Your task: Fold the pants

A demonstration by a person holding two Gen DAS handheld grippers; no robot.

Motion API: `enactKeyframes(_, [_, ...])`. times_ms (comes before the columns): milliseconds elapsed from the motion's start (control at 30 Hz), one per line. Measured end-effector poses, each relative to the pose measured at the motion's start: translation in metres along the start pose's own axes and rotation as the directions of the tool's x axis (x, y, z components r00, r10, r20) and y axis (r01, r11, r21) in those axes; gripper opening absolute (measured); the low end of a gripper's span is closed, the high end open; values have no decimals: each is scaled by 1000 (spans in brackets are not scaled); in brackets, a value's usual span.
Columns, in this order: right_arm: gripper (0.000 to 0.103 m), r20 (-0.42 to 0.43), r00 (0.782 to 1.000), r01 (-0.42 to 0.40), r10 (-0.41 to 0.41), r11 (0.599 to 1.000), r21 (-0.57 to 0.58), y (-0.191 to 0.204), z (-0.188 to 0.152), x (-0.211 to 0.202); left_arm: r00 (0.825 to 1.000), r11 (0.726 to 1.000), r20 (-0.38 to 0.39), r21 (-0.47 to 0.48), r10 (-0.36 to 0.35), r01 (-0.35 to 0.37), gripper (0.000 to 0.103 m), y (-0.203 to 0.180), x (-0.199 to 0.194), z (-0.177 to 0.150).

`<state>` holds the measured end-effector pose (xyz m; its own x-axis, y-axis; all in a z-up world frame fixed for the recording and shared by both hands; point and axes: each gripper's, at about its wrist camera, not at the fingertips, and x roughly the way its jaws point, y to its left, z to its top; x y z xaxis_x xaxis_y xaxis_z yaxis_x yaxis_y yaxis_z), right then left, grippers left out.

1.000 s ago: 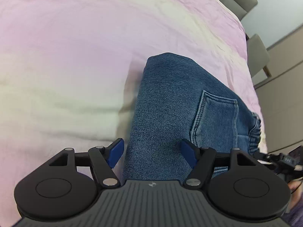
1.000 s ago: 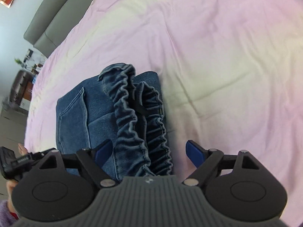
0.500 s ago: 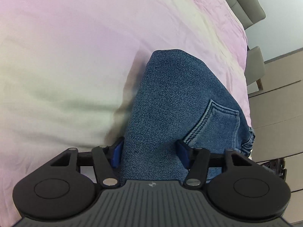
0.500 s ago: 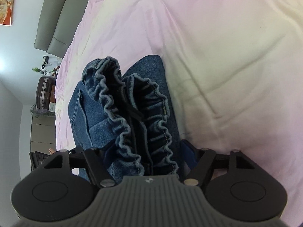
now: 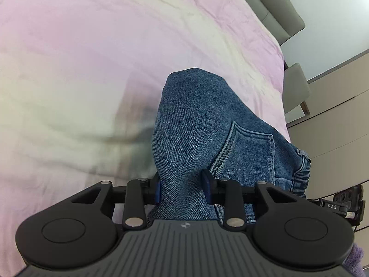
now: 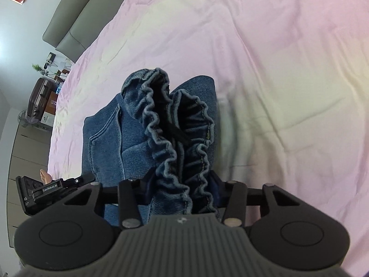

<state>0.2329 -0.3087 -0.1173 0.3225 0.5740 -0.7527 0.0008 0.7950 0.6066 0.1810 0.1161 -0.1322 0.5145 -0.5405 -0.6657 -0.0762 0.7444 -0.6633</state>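
Note:
The folded blue denim pants [image 5: 198, 120] rise off the pink bedsheet [image 5: 92, 69], casting a shadow on it. My left gripper [image 5: 182, 189] is closing on the folded edge beside the back pocket [image 5: 249, 152]. Its blue pads press the denim from both sides. In the right wrist view the ruffled elastic waistband [image 6: 161, 124] stands up between the fingers of my right gripper [image 6: 182, 184]. That gripper's jaws are closing too, and they squeeze the bunched waistband. The denim hides most of both its pads.
The sheet [image 6: 276, 69] spreads wide around the pants. A grey headboard [image 5: 276, 7] and a grey chair [image 5: 295, 87] stand beyond the bed edge. A dark suitcase [image 6: 39, 99] and clutter sit at the left. The other gripper's housing [image 6: 46, 191] shows beside the pants.
Both grippers' jaws have narrowed from wide open until they pinch the denim. The pants have bunched up and lifted from the sheet.

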Motion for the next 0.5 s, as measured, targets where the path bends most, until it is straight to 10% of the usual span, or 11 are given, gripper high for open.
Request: enactKeyframes(500, [43, -13, 996, -93, 92, 986, -135, 150, -20, 37, 982, 998, 178, -4, 67, -68, 37, 55, -130, 24])
